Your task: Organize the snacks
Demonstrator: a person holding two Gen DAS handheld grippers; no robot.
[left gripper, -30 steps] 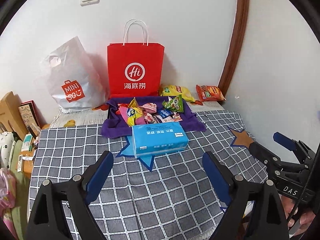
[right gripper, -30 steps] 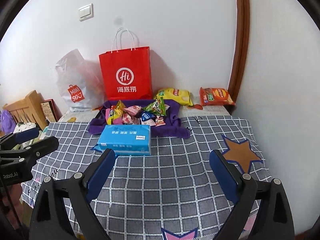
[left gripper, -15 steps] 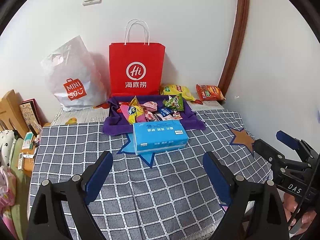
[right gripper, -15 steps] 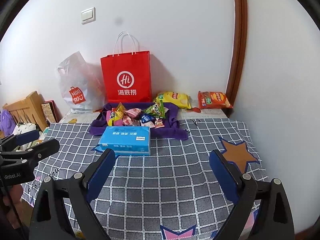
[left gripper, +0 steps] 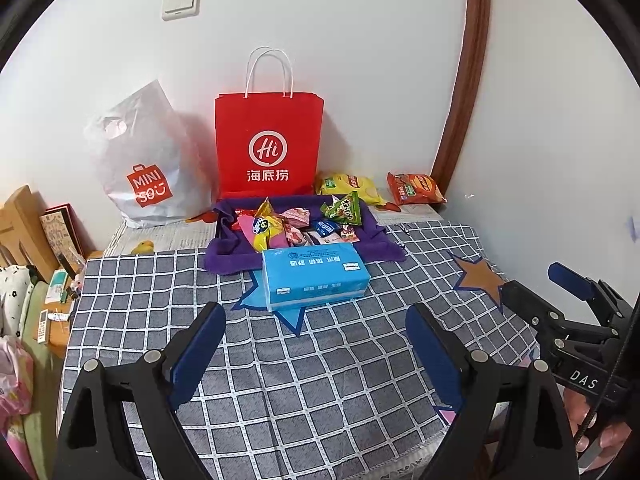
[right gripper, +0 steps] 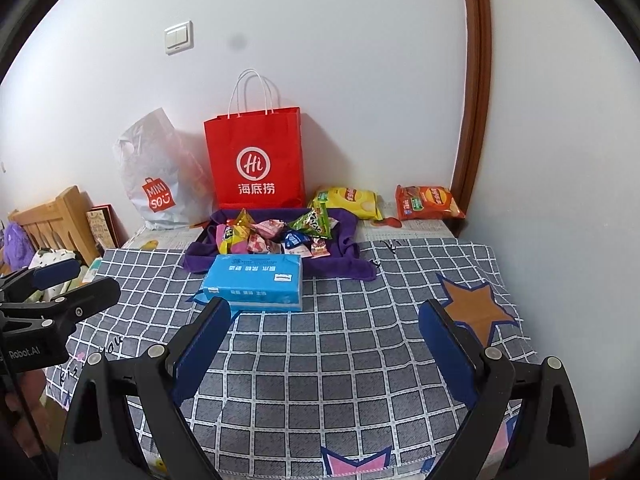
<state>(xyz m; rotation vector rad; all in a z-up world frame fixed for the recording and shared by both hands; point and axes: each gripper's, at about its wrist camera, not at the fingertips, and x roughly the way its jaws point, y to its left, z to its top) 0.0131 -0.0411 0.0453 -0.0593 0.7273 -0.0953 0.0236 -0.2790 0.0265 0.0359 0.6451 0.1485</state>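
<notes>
**Two empty grippers held back from a tray of snacks**

Nearest us, our left gripper and right gripper hang low over the near edge of the table, each with its blue fingers spread wide and nothing between them. Under them lies a grey checked cloth with star patches. Farther on sits a blue tissue pack, touching the front of a purple-lined tray heaped with small snack packets. Beyond the tray, a yellow chip bag and an orange chip bag lie loose by the wall, beside a red paper bag and a white plastic bag.

This fits sorting about to start or just done. Any reach should, we judge, clear the tissue pack and pinch one crinkly packet only.
</notes>
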